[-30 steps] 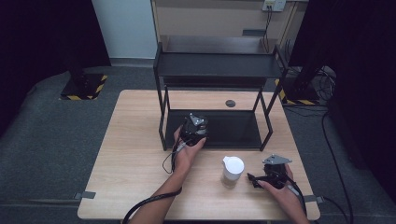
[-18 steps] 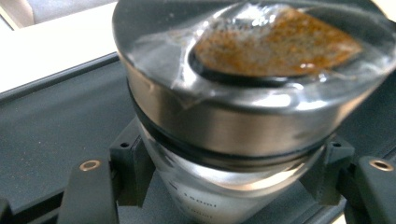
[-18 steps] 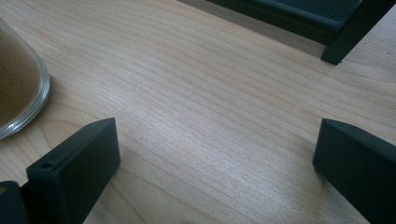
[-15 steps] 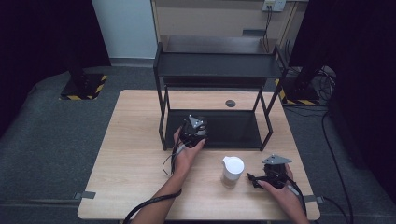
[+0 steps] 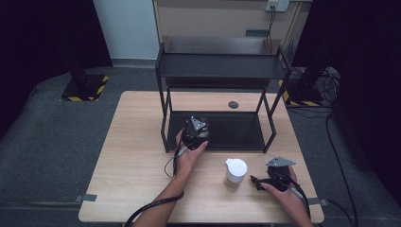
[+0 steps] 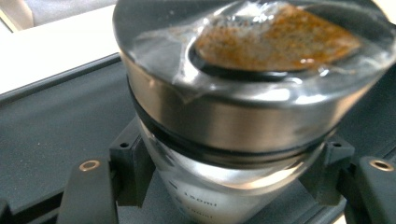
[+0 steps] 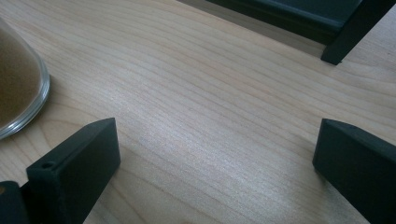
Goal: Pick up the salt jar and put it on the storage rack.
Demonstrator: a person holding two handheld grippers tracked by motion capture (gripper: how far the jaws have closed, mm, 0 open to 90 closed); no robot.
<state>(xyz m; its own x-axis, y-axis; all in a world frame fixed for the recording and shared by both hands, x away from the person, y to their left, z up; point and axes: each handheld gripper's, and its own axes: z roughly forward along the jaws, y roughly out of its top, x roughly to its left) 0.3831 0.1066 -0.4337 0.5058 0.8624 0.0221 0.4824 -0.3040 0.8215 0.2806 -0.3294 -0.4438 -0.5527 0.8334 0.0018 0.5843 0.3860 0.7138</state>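
At mid-frame of the high view, the left gripper (image 5: 196,131) clamps a clear glass jar with a steel lid (image 6: 243,93) over the black metal rack's lower shelf (image 5: 236,130) — lower it level, release once seated. The right gripper (image 5: 265,181) rests wide open, empty, lower right.

table (image 5: 137,156): pale matt wood | rack (image 5: 217,66): matt black metal | jar (image 6: 233,140): glass, glossy steel lid
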